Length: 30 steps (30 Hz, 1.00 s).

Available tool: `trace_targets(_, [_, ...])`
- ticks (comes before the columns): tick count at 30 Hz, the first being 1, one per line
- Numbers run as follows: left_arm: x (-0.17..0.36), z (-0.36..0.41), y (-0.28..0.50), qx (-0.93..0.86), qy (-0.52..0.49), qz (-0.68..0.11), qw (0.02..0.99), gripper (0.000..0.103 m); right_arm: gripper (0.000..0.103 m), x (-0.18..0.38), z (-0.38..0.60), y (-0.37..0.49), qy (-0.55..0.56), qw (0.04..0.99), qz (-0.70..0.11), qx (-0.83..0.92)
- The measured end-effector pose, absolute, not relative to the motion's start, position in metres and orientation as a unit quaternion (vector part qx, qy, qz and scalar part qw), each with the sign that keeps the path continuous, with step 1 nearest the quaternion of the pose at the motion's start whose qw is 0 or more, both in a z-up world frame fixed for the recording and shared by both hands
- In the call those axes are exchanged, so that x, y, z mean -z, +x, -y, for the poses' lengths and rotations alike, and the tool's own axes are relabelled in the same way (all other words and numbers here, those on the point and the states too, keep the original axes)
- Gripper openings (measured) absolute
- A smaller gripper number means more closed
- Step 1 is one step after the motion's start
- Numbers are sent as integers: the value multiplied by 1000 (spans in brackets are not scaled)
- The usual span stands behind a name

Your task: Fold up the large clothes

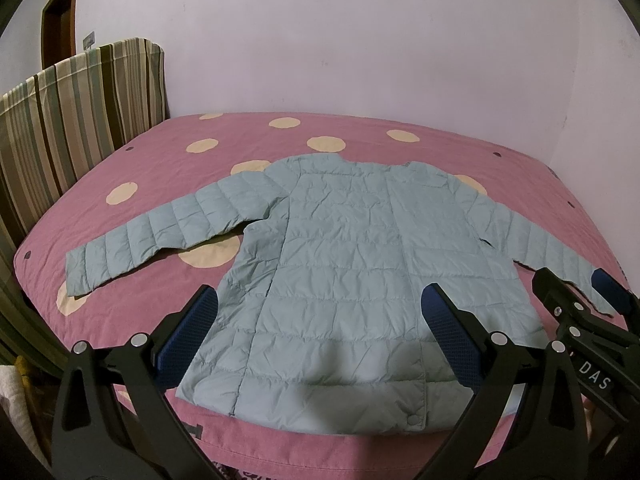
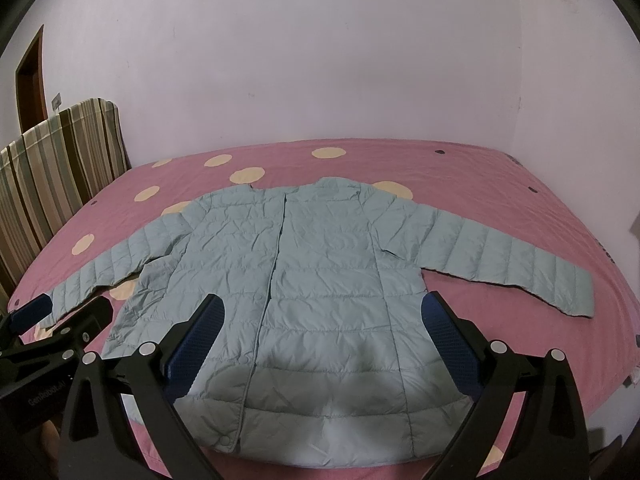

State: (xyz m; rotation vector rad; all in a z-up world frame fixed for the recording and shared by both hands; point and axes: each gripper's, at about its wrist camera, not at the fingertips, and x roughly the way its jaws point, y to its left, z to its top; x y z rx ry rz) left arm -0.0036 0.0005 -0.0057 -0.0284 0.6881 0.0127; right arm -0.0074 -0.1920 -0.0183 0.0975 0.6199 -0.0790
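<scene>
On pink bed (image 1: 168, 152) — jacket (image 1: 340, 248) flat, sleeves out; both claws gaping.

Pale blue quilted jacket (image 1: 340, 264) spread flat on pink dotted bed (image 1: 160, 152), sleeves out. Left gripper (image 1: 320, 336) above hem, jaws wide apart. Right gripper (image 1: 576, 292) over one cuff.

Pale-blue jacket (image 1: 340, 264) flat on bed (image 1: 160, 152)
</scene>
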Motion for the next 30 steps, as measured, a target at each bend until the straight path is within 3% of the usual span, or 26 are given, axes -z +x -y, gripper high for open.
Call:
trace_targets(15, [15, -8, -1, -10, -34, -350, 936, 101, 98, 31, 192, 7, 59, 947, -315, 37])
trace_targets(30, [84, -92, 58, -108, -88, -432, 891, 101, 98, 78, 287, 50, 132, 918, -360, 104])
